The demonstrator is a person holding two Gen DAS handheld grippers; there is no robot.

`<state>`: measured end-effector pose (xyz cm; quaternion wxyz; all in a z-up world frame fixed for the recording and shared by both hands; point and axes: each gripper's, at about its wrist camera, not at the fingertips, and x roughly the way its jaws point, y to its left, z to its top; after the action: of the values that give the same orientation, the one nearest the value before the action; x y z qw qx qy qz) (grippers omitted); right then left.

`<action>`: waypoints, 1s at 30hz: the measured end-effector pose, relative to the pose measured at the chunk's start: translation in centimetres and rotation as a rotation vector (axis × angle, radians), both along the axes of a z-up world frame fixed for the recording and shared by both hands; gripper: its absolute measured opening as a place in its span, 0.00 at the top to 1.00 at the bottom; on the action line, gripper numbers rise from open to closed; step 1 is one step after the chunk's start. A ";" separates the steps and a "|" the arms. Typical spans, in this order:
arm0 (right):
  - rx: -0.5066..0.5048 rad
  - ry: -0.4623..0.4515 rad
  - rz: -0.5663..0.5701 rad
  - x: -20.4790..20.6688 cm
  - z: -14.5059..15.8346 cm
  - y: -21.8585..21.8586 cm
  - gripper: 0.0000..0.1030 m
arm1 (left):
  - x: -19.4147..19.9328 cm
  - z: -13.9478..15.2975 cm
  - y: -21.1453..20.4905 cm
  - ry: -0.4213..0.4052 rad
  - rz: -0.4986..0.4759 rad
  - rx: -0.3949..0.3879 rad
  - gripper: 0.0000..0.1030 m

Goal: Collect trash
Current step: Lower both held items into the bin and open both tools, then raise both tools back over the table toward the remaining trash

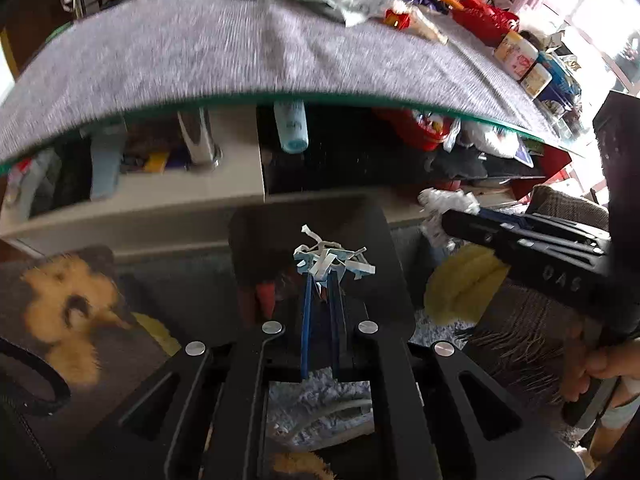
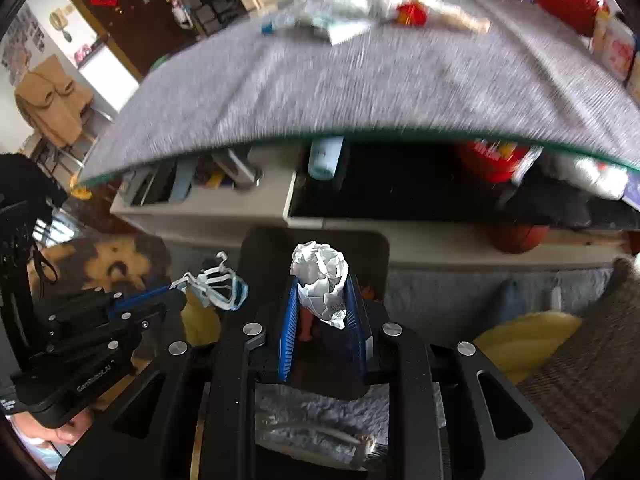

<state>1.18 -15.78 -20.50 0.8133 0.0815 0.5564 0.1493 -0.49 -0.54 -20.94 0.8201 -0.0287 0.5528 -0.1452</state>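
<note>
In the left wrist view my left gripper [image 1: 322, 276] is shut on a crumpled white and pale-blue face mask [image 1: 326, 258]. Its straps stick out above the blue fingertips. In the right wrist view my right gripper [image 2: 322, 286] is shut on a crumpled white paper ball [image 2: 320, 276]. Both hang over a black bin [image 2: 372, 248] with rounded corners and something red inside. Each gripper also shows in the other's view: the right gripper [image 1: 454, 216] with its paper [image 1: 444, 200], and the left gripper [image 2: 178, 290] with the mask [image 2: 218, 288]. More wrappers [image 2: 340, 20] lie at the table's far side.
A table with a grey cloth [image 1: 240, 52] spans the top, blurred, with jars and red bags [image 1: 484, 16] along its right side. A low cluttered shelf [image 1: 160, 196] sits under it. A yellow cushion [image 1: 460, 284], a dog-print cushion [image 1: 68, 312] and a fluffy grey rug [image 2: 320, 404] surround the bin.
</note>
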 end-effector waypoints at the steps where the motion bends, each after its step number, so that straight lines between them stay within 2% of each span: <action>1: 0.003 0.019 0.005 0.1 -0.7 0.2 0.76 | 0.0 -0.5 0.0 0.011 -0.001 -0.002 0.94; 5: 0.010 0.075 0.010 0.4 -2.7 0.4 0.76 | -0.1 -2.6 -0.3 0.058 -0.012 0.002 0.94; 10: -0.006 0.101 0.004 1.0 -3.8 0.6 0.74 | 0.2 -4.3 -0.2 0.104 -0.011 0.004 0.94; 16: -0.008 0.114 0.007 1.6 -4.2 0.8 0.70 | 0.6 -4.7 -0.3 0.117 -0.013 0.012 0.90; 18: -0.006 0.111 0.007 1.8 -4.0 0.8 0.53 | 0.7 -4.7 -0.3 0.115 -0.011 0.019 0.84; 22: -0.001 0.099 -0.012 2.3 -3.4 0.3 0.48 | 0.9 -4.3 -0.1 0.111 -0.003 0.027 0.73; 25: 0.012 0.085 -0.036 2.7 -2.6 -0.4 0.44 | 1.1 -3.7 0.1 0.098 0.001 0.037 0.61; 30: 0.013 0.014 -0.079 3.6 0.4 -1.9 0.21 | 1.8 -1.8 0.6 0.060 0.009 0.048 0.31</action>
<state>4.74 -17.69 -20.09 0.8141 0.1096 0.5575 0.1200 1.34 0.05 -22.69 0.8043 -0.0159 0.5802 -0.1274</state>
